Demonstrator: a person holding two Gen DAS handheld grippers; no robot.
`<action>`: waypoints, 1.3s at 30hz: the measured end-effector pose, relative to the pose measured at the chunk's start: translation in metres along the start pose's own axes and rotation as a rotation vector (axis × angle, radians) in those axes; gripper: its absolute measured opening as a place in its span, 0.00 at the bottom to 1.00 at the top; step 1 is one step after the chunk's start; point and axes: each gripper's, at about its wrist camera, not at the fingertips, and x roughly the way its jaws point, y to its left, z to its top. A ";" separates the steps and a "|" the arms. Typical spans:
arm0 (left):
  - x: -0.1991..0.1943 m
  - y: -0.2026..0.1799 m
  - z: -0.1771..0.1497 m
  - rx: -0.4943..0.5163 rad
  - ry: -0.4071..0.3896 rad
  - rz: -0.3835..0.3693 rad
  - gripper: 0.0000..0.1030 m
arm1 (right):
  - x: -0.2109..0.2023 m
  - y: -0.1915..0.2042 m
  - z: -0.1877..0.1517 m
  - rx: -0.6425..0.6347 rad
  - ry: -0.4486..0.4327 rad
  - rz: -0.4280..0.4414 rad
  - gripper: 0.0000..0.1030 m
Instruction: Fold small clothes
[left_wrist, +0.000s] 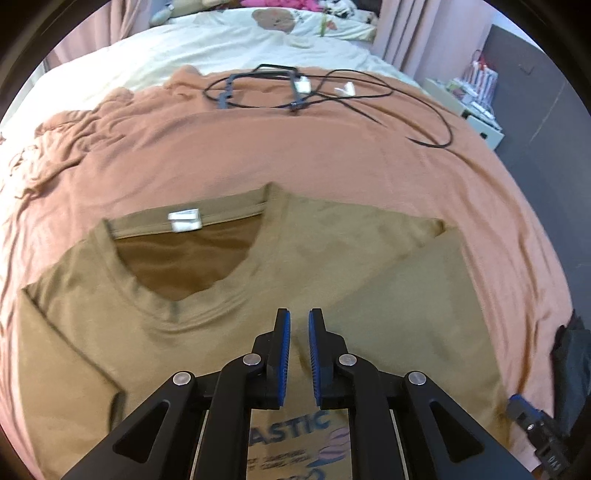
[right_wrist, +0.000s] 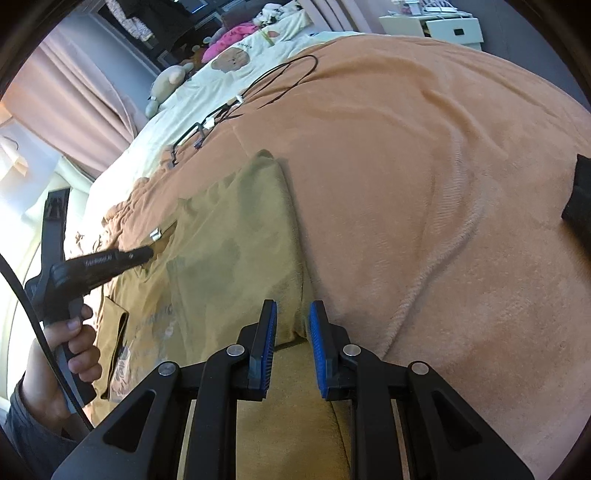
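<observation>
A tan T-shirt (left_wrist: 177, 350) lies face up on an orange blanket (left_wrist: 295, 147), collar away from me, with a white label (left_wrist: 184, 220) inside the neck. Its right side is folded inward as a flap (left_wrist: 388, 295). My left gripper (left_wrist: 299, 314) hovers over the chest just below the collar, narrowly open with nothing between its blue pads. In the right wrist view the T-shirt (right_wrist: 236, 236) runs off to the left, and my right gripper (right_wrist: 292, 307) stands open over the folded flap's near edge. The left gripper (right_wrist: 110, 262), held by a hand (right_wrist: 74, 343), points at the collar.
A black cable (left_wrist: 369, 96) with a small frame loops across the blanket's far part. Beyond are a cream duvet (left_wrist: 221, 40) with a bear print and plush toys. A white nightstand (left_wrist: 480, 118) stands at the right. A dark object (right_wrist: 580, 192) lies at the blanket's right edge.
</observation>
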 end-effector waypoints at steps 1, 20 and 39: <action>0.004 -0.003 0.000 0.004 0.003 -0.008 0.11 | 0.002 0.000 0.000 -0.001 0.004 -0.004 0.15; -0.044 0.032 -0.027 -0.051 0.017 -0.035 0.11 | -0.027 0.032 -0.010 -0.077 0.003 -0.105 0.15; -0.202 0.081 -0.106 -0.056 -0.148 0.012 1.00 | -0.135 0.114 -0.059 -0.257 -0.069 -0.232 1.00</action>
